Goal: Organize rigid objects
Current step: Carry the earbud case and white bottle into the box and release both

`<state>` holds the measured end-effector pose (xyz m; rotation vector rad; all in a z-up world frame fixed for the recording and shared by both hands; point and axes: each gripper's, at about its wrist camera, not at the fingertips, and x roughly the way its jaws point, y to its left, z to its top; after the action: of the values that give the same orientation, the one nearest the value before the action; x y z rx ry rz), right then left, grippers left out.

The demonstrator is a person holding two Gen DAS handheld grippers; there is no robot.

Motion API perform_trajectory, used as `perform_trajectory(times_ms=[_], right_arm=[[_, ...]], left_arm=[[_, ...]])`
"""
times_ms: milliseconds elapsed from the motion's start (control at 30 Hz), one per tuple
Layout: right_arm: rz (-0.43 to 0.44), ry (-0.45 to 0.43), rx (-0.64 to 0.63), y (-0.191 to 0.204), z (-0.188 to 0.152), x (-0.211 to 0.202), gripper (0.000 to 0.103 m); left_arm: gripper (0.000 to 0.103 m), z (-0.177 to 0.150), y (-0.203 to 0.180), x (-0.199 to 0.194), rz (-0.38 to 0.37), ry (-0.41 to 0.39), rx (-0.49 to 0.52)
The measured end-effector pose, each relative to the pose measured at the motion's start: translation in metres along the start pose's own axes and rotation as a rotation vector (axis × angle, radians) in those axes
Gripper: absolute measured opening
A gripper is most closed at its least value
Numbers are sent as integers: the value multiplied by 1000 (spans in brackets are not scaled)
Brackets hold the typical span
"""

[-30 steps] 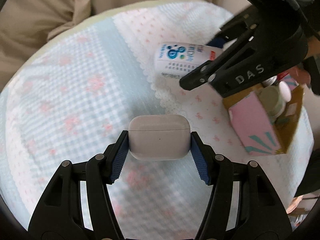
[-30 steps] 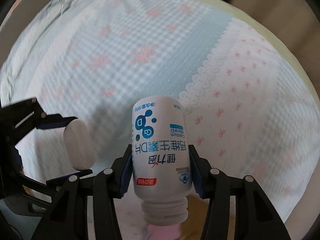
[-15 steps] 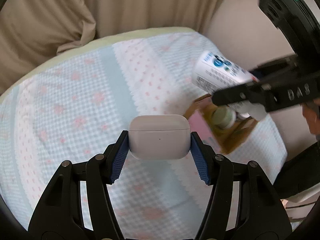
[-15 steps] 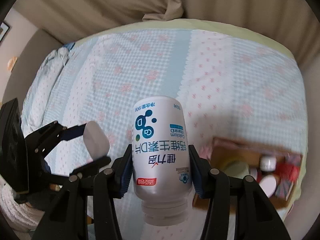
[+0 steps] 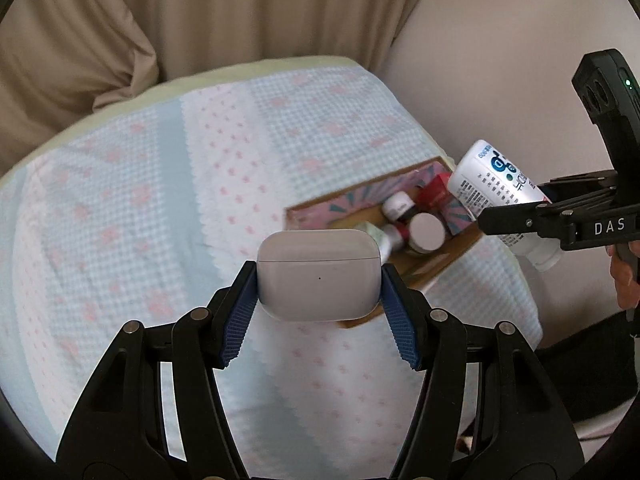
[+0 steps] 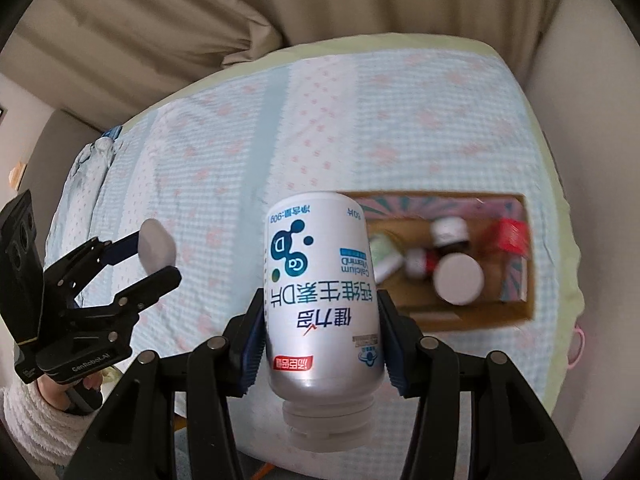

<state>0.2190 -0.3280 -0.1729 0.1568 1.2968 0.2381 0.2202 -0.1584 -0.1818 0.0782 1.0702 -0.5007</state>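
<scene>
My left gripper (image 5: 319,284) is shut on a white earbuds case (image 5: 319,278) and holds it in the air above the bed. My right gripper (image 6: 322,308) is shut on a white calcium vitamin bottle (image 6: 320,280), held cap toward the camera. An open cardboard box (image 6: 516,312) sits on the bed at the right, holding several small bottles and jars (image 6: 458,278). In the left wrist view the box (image 5: 316,208) lies just beyond the case, with the bottle (image 5: 492,184) held above its right end. In the right wrist view the left gripper (image 6: 156,256) is at the left with the case.
The bed (image 5: 120,208) has a blue and pink checked cover. Beige curtains (image 5: 200,12) hang behind it, and a wall (image 5: 500,60) stands to the right. The bed's edge drops away close to the box on the right.
Both grippers have risen and drawn back from the bed with their objects. The box has come into fuller view below, with the bottle now above its right end.
</scene>
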Motion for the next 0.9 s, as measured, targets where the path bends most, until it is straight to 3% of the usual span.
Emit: perform_trajectory(times_ms=[300,500,900], right_arm=[[-4,55,16,-92,-17,10,47],[21,95,5,-130,-12,32,47],[108,168,-45,-153,22,101,47]], left_arm=[[57,-15,-65,67,16,88,-56],[57,-16,-97,116,30,146,-60],[57,-8,-117,200,55,252,-51]])
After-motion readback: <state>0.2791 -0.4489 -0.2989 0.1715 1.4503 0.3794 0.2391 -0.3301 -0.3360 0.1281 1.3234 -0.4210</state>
